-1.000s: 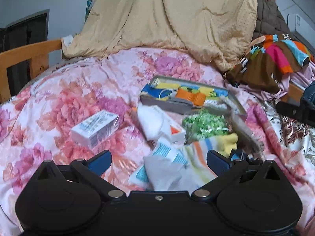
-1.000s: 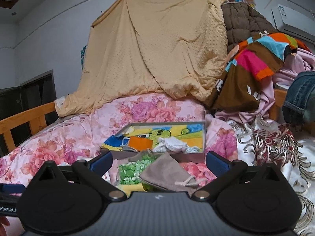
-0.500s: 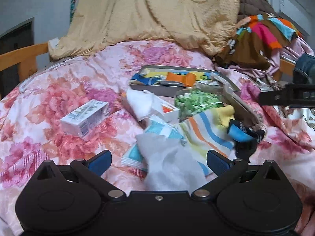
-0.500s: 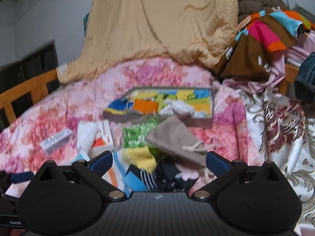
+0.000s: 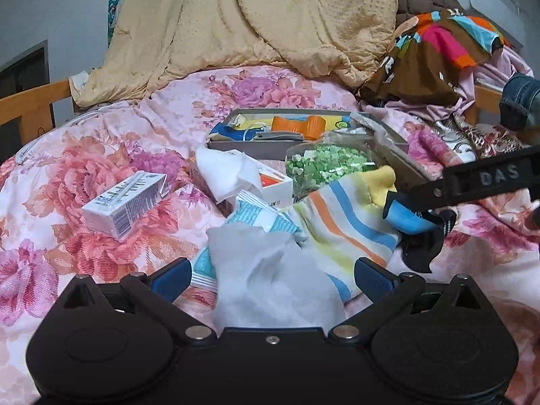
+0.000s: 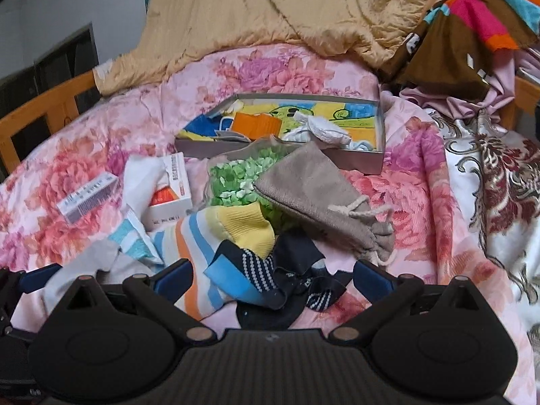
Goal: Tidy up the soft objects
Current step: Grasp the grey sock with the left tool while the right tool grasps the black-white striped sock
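A heap of soft things lies on the floral bedspread. My left gripper (image 5: 271, 278) is open, low over a pale grey cloth (image 5: 270, 280) that sits between its fingers. Just beyond lies a striped sock (image 5: 337, 216) with a yellow toe. My right gripper (image 6: 273, 276) is open too, with a dark navy sock (image 6: 287, 280) and its blue cuff between the fingers. The same striped sock (image 6: 243, 226) lies to its left, and a grey drawstring pouch (image 6: 317, 195) rests ahead on a green-filled bag (image 6: 233, 182). The right gripper's black body (image 5: 472, 182) crosses the left wrist view.
A grey shallow box (image 6: 378, 162) behind the heap holds a white sock (image 6: 324, 131) and an orange item (image 6: 258, 125). Two small cartons (image 5: 125, 202) (image 5: 273, 185) and a white cloth (image 5: 222, 172) lie left. A tan blanket (image 5: 270, 17) and piled clothes (image 5: 438, 44) rise behind.
Both grippers have dropped and closed in on the heap. The right gripper tipped down over the dark sock and now shows in the left wrist view. Nothing has been taken hold of.
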`<state>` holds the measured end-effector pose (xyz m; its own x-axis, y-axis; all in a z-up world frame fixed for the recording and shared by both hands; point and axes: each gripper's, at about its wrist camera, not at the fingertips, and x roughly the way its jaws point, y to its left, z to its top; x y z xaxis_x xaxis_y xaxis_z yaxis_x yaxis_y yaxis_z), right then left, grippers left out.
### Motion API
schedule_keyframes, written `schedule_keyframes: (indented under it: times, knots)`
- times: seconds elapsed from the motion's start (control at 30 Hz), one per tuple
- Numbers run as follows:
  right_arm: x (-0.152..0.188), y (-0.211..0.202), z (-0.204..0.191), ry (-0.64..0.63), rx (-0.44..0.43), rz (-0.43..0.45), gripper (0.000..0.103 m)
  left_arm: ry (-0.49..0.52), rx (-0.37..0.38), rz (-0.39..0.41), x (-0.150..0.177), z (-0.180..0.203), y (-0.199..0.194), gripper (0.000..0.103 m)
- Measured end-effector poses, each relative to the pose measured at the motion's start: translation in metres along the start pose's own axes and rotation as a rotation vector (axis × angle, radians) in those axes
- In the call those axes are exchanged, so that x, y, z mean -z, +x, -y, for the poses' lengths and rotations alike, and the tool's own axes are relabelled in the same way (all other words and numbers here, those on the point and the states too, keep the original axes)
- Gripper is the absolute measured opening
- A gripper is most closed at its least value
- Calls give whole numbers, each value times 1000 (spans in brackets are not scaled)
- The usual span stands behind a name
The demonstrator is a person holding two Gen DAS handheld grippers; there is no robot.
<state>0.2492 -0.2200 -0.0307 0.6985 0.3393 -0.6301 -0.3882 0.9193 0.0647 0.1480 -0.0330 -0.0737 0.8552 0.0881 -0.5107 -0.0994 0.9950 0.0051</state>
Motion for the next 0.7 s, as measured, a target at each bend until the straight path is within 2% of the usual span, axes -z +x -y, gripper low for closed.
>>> schedule_keyframes:
  times: [0.07, 0.2, 0.3, 0.4, 0.57, 0.63, 0.7]
  knots:
    - [-3, 7, 0, -25, 5, -4, 103, 27, -13, 6, 2, 5, 1, 102]
    - [-7, 20, 5, -99, -62, -50, 103, 139, -32, 39, 7, 18, -2, 102]
    - [-8, 28, 6, -147, -81, -80, 103, 196, -3, 38, 11, 23, -4, 102]
    - [-8, 34, 10, -175, -95, -101, 102, 225, 1, 61, 15, 27, -5, 96]
    - [-7, 48, 14, -165, -132, -170, 91, 238, -7, 51, 22, 28, -1, 88]
    - [-7, 50, 16, -149, -136, -183, 85, 249, -31, 39, 24, 30, 2, 83]
    - [-7, 50, 19, -118, -136, -187, 82, 258, -40, 28, 27, 32, 4, 79]
